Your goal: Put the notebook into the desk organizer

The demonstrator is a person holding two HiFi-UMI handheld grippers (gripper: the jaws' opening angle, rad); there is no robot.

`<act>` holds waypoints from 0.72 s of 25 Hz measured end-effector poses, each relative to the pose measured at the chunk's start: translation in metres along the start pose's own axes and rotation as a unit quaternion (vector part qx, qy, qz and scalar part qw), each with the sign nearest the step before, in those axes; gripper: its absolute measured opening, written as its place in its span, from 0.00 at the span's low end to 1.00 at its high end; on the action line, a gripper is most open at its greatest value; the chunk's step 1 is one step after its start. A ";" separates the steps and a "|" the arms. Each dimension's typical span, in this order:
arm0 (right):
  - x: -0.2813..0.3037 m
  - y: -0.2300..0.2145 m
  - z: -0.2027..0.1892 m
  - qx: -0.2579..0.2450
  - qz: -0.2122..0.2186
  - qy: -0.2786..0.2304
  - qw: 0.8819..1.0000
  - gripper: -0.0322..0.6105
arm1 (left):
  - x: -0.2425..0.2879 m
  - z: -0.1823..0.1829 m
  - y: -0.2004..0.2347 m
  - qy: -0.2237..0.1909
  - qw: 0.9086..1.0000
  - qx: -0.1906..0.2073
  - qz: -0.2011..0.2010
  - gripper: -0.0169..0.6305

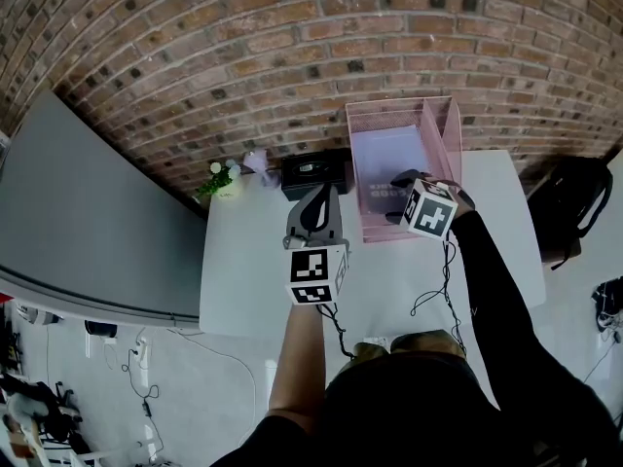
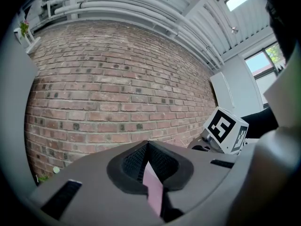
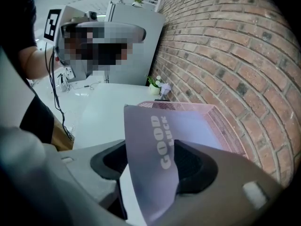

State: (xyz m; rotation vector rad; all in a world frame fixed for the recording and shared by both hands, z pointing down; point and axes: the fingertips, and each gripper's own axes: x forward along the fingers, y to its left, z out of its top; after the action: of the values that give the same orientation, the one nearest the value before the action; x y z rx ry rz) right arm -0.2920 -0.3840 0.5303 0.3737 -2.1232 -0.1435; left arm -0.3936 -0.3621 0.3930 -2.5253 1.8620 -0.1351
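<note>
Brick wall (image 1: 292,47) behind the white surface (image 1: 253,280), and the lilac notebook (image 3: 155,145) leans into the pink mesh desk organizer (image 1: 443,129), loose between the right tool's (image 1: 407,185) spread jaws. The left tool (image 2: 147,144) hangs pinched together. That notebook looks light, thin and bendy with a slick cover, so I'd pinch an edge near the spine.

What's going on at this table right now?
A person is working two handheld grippers at a white table. The right gripper reaches into the pink mesh desk organizer by the brick wall. The lavender notebook is between its jaws, which look loose rather than clamped. The left gripper hangs over the table, jaws together.
</note>
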 end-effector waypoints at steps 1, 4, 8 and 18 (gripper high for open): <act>0.000 0.000 0.000 0.000 0.000 0.001 1.000 0.48 | 0.000 0.000 0.000 0.000 1.000 0.000 0.000 0.04; 0.002 0.002 -0.001 0.000 -0.001 0.001 1.000 0.49 | 0.001 -0.001 -0.001 0.002 1.000 -0.001 -0.001 0.04; 0.007 0.004 -0.004 -0.001 -0.002 0.005 1.000 0.52 | 0.003 -0.003 -0.003 0.006 1.000 -0.001 -0.005 0.04; 0.011 0.010 -0.011 -0.003 -0.010 0.012 1.000 0.53 | 0.001 -0.005 -0.005 0.013 1.000 -0.001 -0.006 0.04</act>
State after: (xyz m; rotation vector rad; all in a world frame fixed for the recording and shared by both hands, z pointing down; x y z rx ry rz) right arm -0.2908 -0.3778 0.5480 0.3917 -2.0956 -0.1563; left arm -0.3888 -0.3615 0.3986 -2.5491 1.8565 -0.1683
